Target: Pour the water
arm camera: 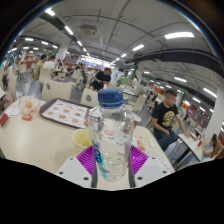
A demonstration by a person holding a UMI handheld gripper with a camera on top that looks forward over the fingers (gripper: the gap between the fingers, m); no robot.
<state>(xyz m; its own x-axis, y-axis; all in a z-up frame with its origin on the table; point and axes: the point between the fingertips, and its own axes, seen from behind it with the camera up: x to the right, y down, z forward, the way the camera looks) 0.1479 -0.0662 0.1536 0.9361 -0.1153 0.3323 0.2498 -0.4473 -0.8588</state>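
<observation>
My fingers point(112, 160) clamp the water bottle point(110, 128) upright; I should swing steadily toward the yellow cup point(81, 138) at ten o'clock, tilting slowly, grip firm

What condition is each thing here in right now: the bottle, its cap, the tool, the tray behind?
Water bottle: upright, held between the tool's pads, clear, liquid level hard to tell.
Blue cap: on the bottle, closed.
Tool: shut on the water bottle, pads pressing both sides.
Tray: flat on the table, holding round items.
</observation>
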